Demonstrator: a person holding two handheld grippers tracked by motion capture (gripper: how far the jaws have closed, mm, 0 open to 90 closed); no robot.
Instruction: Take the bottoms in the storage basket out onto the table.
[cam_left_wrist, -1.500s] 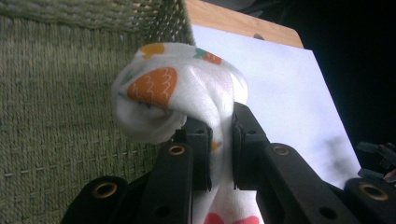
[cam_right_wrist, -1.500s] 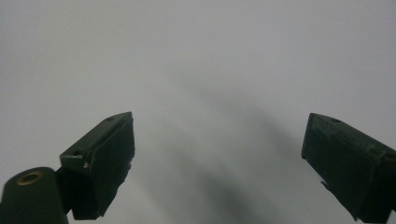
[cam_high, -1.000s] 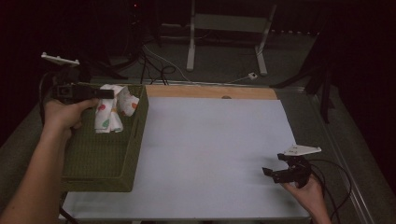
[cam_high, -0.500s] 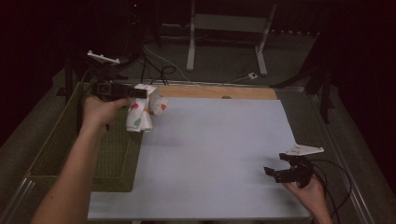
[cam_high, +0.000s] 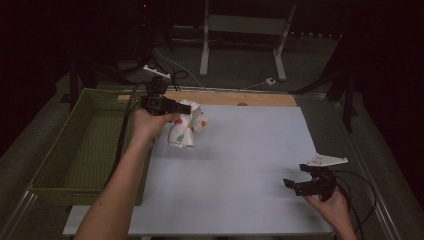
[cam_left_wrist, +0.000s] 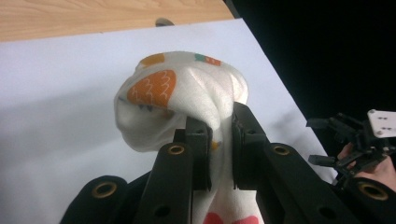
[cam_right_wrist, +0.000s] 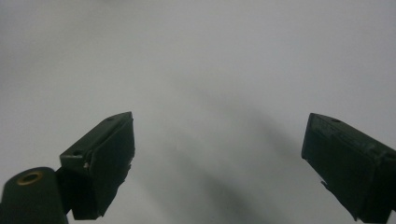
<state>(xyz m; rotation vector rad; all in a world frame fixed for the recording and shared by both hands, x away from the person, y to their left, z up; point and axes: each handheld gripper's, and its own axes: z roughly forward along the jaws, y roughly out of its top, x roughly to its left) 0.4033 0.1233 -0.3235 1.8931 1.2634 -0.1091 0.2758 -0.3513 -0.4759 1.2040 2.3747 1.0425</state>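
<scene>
At left of the high view lies a green basket (cam_high: 75, 150). Just right of it, upper centre-left, the left gripper (cam_high: 182, 107) clamps a white patterned cloth (cam_high: 187, 130) above the white mat (cam_high: 240, 165). Lower right, the right gripper (cam_high: 295, 186) gapes empty.

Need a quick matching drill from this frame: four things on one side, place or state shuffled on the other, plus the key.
Things:
1. left gripper
2. right gripper
3. basket
4. patterned cloth

Place or state:
A. green, at the left edge of the table, beside the white mat
B. jaws wide apart, nothing between them, low over the mat's near right corner
C. white with coloured shapes, hanging above the mat
D. jaws clamped on fabric

Pairs: 1-D, 2-B, 3-A, 4-C
</scene>
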